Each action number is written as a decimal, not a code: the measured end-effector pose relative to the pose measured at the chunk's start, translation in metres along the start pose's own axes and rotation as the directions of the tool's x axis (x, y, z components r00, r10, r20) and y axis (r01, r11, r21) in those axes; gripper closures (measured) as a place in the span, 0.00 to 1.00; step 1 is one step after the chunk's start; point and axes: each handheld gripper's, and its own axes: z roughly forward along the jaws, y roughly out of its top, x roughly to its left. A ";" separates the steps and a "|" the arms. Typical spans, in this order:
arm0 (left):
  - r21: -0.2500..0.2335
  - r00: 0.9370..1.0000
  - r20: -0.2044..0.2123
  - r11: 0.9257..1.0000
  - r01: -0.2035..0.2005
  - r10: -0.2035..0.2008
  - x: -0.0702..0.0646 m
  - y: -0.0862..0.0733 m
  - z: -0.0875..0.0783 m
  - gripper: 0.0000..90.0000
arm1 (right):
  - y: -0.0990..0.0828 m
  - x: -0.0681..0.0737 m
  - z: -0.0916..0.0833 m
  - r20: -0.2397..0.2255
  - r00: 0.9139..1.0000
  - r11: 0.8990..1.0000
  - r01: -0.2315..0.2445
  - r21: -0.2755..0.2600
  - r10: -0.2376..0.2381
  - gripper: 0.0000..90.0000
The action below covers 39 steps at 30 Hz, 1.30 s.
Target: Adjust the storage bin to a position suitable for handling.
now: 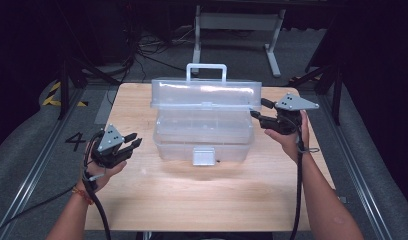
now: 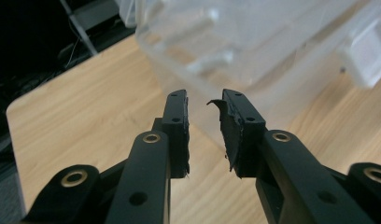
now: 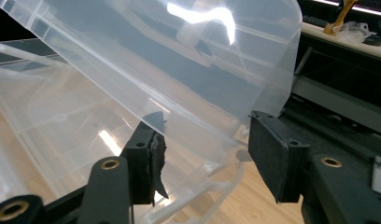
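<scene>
A clear box (image 1: 204, 135) sits mid-table (image 1: 202, 200), its lid (image 1: 207, 94) raised. The right hand-held gripper (image 1: 256, 116) is open, its jaws straddling the lid's right edge. The left hand-held gripper (image 1: 134, 142) hovers left of the box, slightly parted and empty.
</scene>
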 end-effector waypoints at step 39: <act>0.174 0.984 0.166 0.984 0.036 -0.065 -0.014 -0.077 0.027 0.59 | 0.003 -0.019 0.025 0.094 0.994 0.997 -0.053 -0.052 0.058 0.75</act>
